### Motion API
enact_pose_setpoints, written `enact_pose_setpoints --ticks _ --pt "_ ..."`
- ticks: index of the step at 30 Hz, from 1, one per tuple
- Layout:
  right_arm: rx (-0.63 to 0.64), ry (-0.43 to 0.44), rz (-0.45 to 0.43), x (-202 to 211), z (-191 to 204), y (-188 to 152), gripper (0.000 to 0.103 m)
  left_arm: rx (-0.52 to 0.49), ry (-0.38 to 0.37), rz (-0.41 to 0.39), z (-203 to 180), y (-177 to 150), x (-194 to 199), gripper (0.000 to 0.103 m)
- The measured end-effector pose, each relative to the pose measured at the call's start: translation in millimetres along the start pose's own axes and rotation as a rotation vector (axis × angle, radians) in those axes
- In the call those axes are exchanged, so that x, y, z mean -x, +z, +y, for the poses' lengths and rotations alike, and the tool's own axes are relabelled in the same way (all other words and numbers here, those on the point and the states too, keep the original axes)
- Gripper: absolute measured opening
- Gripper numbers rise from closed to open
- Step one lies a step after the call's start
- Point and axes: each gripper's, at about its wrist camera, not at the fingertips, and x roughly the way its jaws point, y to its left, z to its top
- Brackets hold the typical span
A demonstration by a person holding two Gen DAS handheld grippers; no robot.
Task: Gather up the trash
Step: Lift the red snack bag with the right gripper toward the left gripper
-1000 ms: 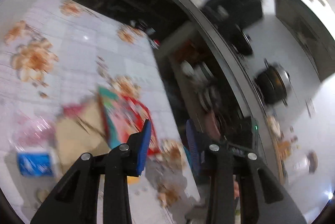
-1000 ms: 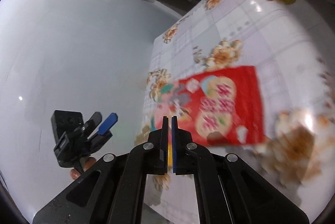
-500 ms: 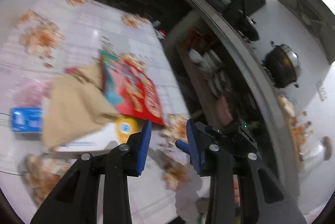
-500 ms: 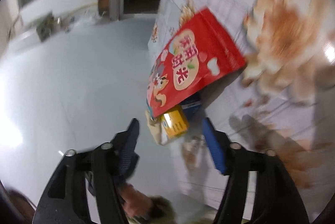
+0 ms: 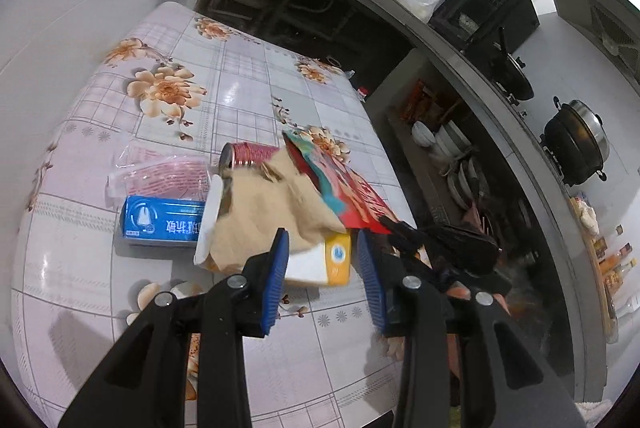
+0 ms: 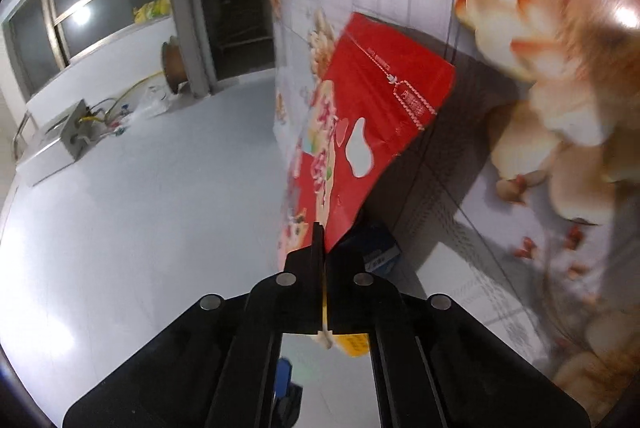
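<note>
A trash pile lies on the floral table (image 5: pixel 240 87): a red snack bag (image 5: pixel 360 199), a brown paper bag (image 5: pixel 272 207), a white and yellow box (image 5: pixel 320 260), a blue box (image 5: pixel 160 222), a red can (image 5: pixel 248 155) and a pink plastic bag (image 5: pixel 160 175). My left gripper (image 5: pixel 322 234) hovers open just above the white and yellow box, with its blue pads clear of it. At the table's right edge, my right gripper (image 5: pixel 440 248) meets the snack bag. The right wrist view shows that gripper (image 6: pixel 320 228) shut on the lower corner of the red snack bag (image 6: pixel 372 107).
Right of the table runs a kitchen counter with a lidded pot (image 5: pixel 576 143) on top and stacked bowls (image 5: pixel 440 139) on a shelf below. Bottles stand at the far right. A metal box with wires (image 6: pixel 76 131) sits on the pale floor beyond the table's edge.
My left gripper has come closer to the pile and lower. My right gripper rolled and sank to table height, opened wide, then shut on the red snack bag's corner.
</note>
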Motion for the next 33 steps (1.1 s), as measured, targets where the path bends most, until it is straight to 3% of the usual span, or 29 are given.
enact_pose_setpoints --ticks 9,13,15,21,24,26,30,33 --pt "0.078 0.143 0.073 76.2 7.7 3.4 0.0 -0.071 -0.043 0.034 -19.5 -8.9 -23.3 0.034" --pt "0.109 0.14 0.076 112.1 -0.3 -1.6 0.0 -0.091 -0.016 0.081 -17.3 -25.2 -49.2 0.034" --pt "0.154 0.111 0.139 115.9 -3.3 -12.5 0.0 -0.097 0.0 0.099 -14.9 -31.4 -57.6 0.034" --pt "0.333 -0.179 0.335 112.2 -12.3 -34.7 0.0 -0.111 0.007 0.109 -12.4 -39.8 -61.4 0.034" --pt "0.41 -0.418 0.376 107.2 -22.8 -37.4 0.0 -0.132 -0.042 0.113 -23.2 -41.8 -57.9 0.038" --pt "0.497 -0.59 0.405 100.4 -25.1 -42.6 0.0 -0.141 -0.076 0.147 -34.8 -47.1 -61.4 0.043" --pt "0.691 -0.768 0.425 80.3 -9.0 -59.1 0.0 -0.176 -0.177 0.288 -67.9 -72.8 -84.6 0.052" --pt "0.861 -0.904 0.397 69.7 -0.1 -79.6 0.0 -0.19 -0.189 0.385 -86.1 -91.7 -109.7 0.059"
